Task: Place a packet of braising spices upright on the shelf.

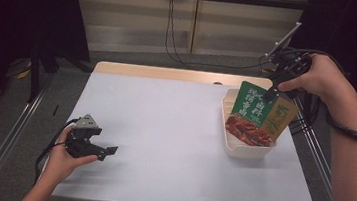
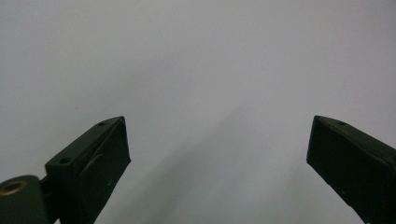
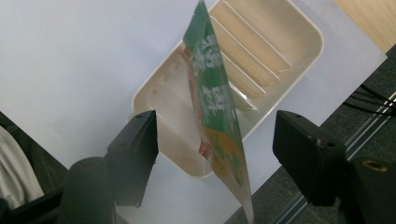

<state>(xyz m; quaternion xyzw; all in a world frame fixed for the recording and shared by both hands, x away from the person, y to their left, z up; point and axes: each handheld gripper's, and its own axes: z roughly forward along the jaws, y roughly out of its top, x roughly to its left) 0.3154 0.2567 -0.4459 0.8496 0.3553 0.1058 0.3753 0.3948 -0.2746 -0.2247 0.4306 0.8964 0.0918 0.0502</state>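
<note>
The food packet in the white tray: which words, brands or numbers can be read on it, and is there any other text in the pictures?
Food packet, green part: large white Chinese characters, too blurred to read.
Food packet, yellow part: large green characters, too blurred to read.
White tray: no text.
Table: no text.

Printed food pouch (image 1: 260, 116), standing in the cream tray (image 1: 241, 150) at the far right of the counter (image 1: 163, 129). High view: white Chinese characters in vertical columns on the pouch's dark green panel, and larger green characters on its orange-yellow panel; the print is too small to make out individual characters. Right gripper view: the pouch (image 3: 215, 102) appears edge-on, its white characters on green foreshortened and blurred, likewise unreadable. No other lettering, numbers or signs are legible.
</note>
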